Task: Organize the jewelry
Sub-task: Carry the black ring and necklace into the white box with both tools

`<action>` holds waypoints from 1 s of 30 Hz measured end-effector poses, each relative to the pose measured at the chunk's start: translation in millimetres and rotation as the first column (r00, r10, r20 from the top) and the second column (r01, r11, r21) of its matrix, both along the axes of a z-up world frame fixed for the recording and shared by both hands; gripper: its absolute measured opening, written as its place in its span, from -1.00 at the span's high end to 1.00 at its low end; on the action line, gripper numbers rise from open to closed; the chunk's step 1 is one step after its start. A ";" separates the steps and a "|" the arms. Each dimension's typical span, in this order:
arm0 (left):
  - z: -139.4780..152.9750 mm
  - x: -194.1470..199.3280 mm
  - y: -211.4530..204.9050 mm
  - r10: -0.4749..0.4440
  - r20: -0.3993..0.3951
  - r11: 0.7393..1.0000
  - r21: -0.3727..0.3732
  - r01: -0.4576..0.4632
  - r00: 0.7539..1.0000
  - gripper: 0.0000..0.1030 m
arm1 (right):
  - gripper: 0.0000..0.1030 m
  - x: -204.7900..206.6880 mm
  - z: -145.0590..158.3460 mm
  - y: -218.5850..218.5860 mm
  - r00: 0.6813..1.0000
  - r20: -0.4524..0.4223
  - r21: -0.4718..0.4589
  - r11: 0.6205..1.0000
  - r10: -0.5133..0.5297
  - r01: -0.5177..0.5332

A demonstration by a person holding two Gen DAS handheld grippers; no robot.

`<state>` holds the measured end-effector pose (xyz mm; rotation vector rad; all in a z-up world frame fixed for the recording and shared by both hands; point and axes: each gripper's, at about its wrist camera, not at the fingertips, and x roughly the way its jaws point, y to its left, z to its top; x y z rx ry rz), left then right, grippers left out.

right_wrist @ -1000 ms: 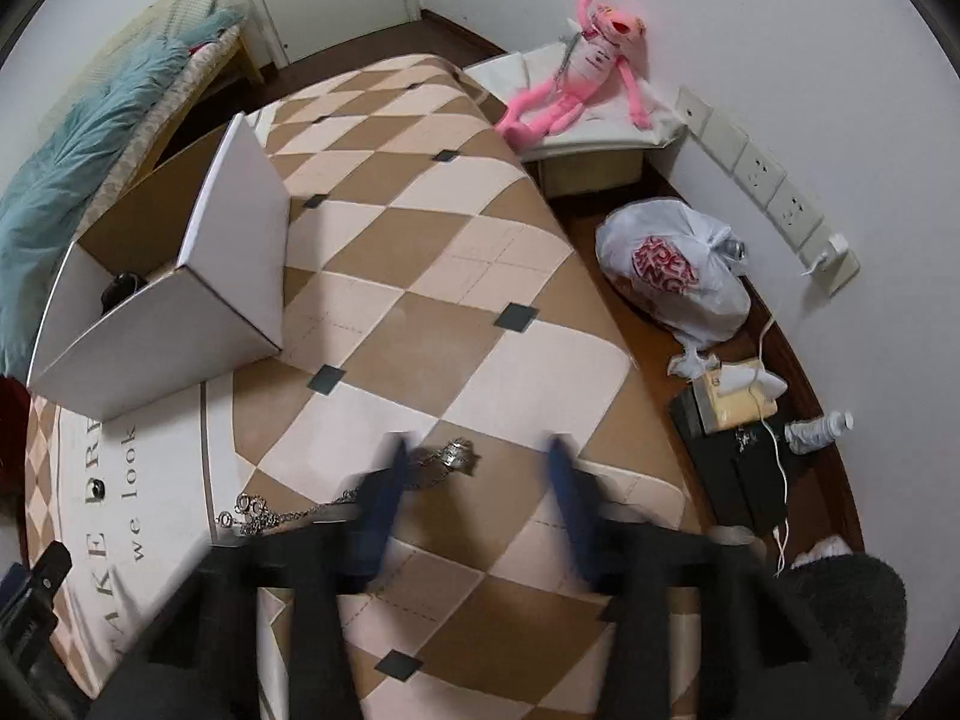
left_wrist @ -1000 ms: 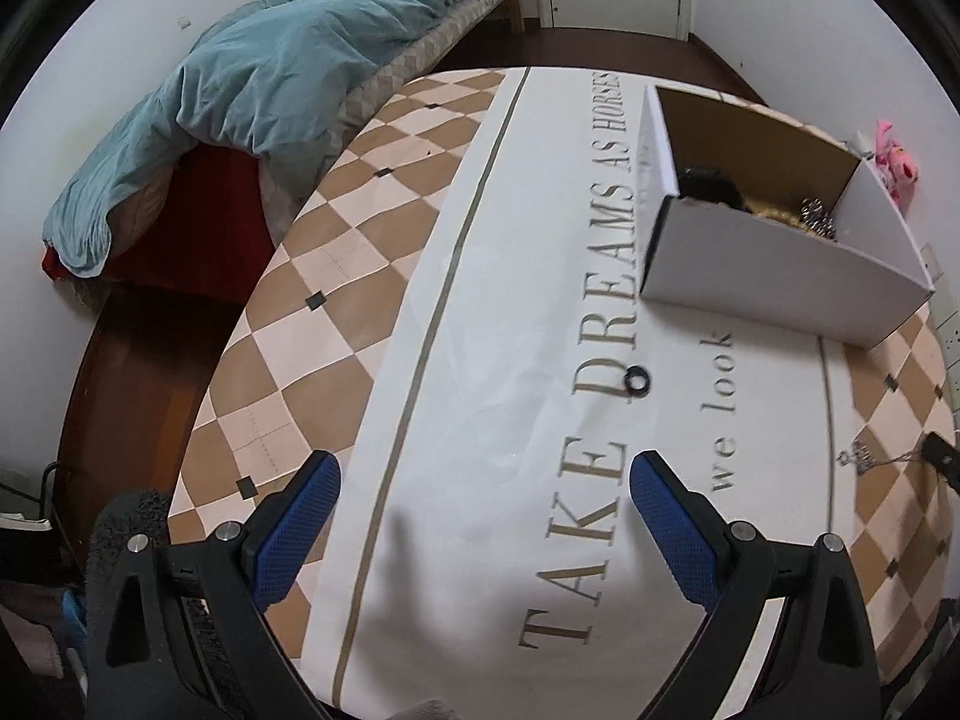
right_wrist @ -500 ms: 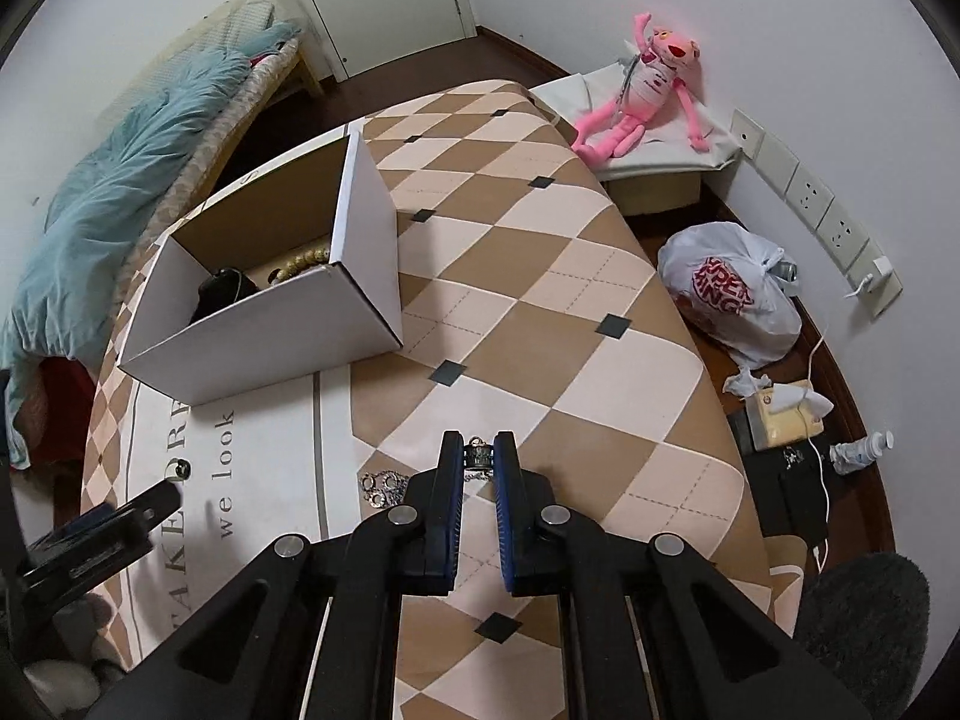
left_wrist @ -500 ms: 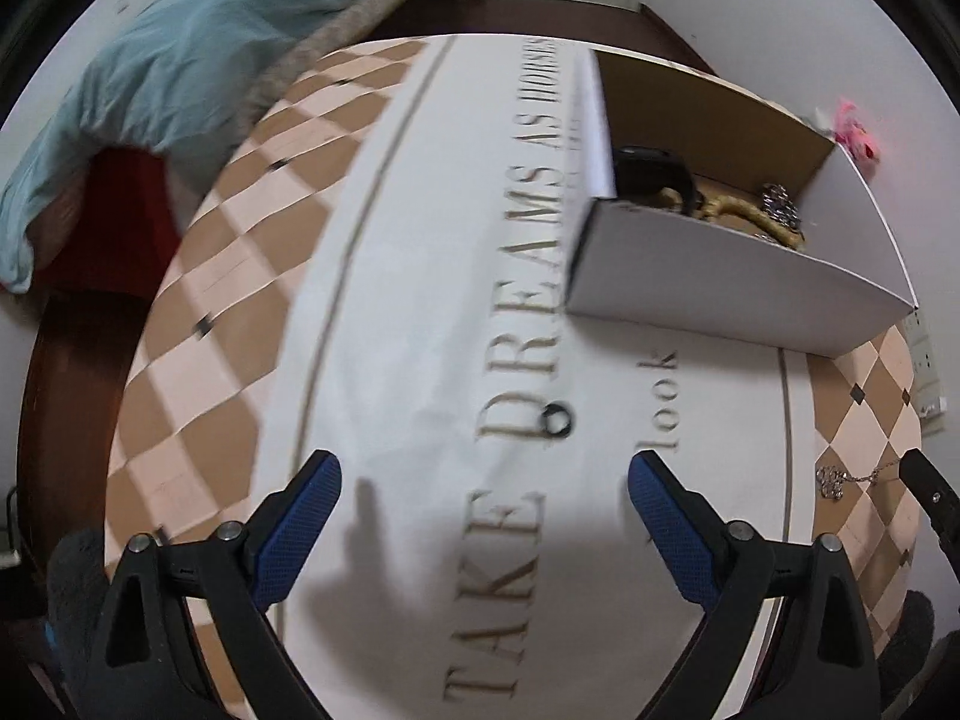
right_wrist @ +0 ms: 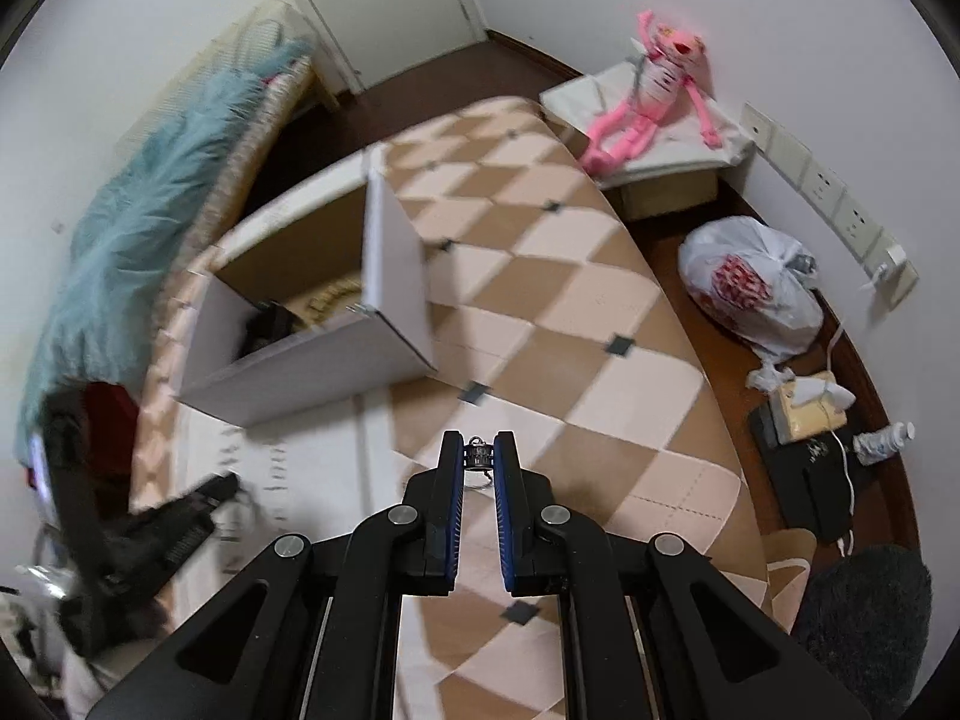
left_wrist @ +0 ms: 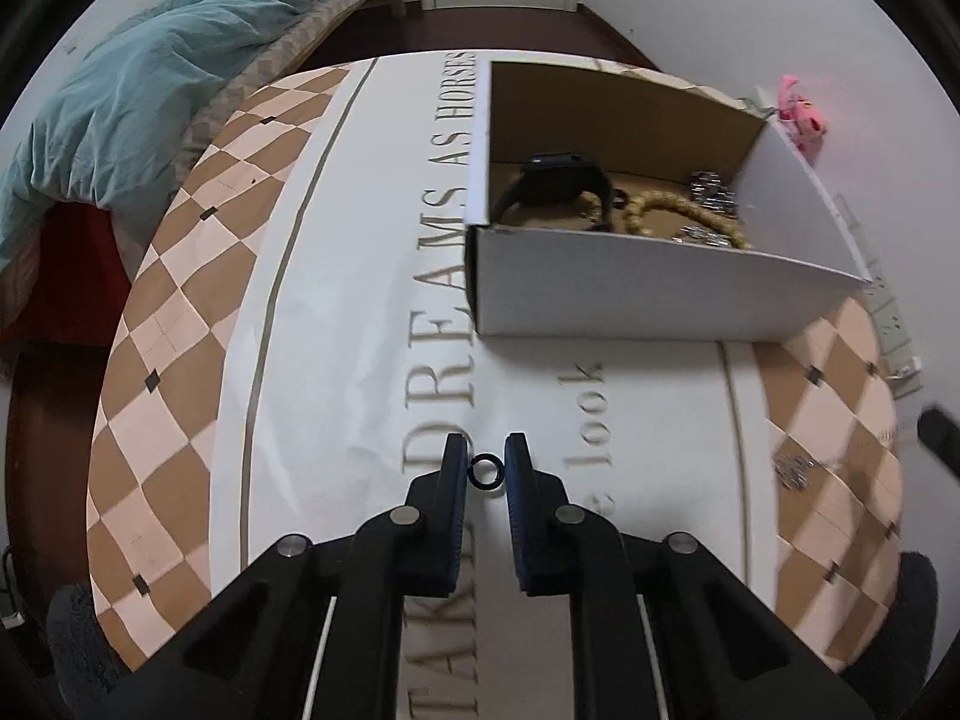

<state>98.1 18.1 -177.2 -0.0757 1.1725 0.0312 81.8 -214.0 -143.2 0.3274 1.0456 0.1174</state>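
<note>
My left gripper [left_wrist: 486, 471] is shut on a small black ring [left_wrist: 485, 471] low over the white tablecloth [left_wrist: 360, 312]. My right gripper [right_wrist: 479, 459] is shut on a silver pendant [right_wrist: 478, 455] of a chain and holds it above the checkered cloth. The open white cardboard box [left_wrist: 648, 294] stands just beyond the left gripper; it holds a black watch [left_wrist: 561, 177], a gold bead strand [left_wrist: 666, 210] and silver pieces [left_wrist: 711, 186]. The box also shows in the right wrist view [right_wrist: 312, 360], far left of the right gripper. The silver chain's end [left_wrist: 792, 468] shows blurred at right.
A bed with a teal blanket [left_wrist: 132, 78] lies left of the table. A pink plush toy [right_wrist: 648, 96], a white plastic bag [right_wrist: 750, 294] and floor clutter [right_wrist: 804, 420] lie right of the table. The table edge curves close at the right.
My left gripper moved forward and closed on the black ring. My right gripper closed on the silver pendant and lifted it off the cloth.
</note>
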 end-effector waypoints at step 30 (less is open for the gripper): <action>93.7 92.2 17.1 -0.044 0.080 0.983 -0.172 0.057 0.996 0.81 | 0.80 136.2 68.1 80.1 0.971 -0.021 -0.022 0.971 0.236 -0.237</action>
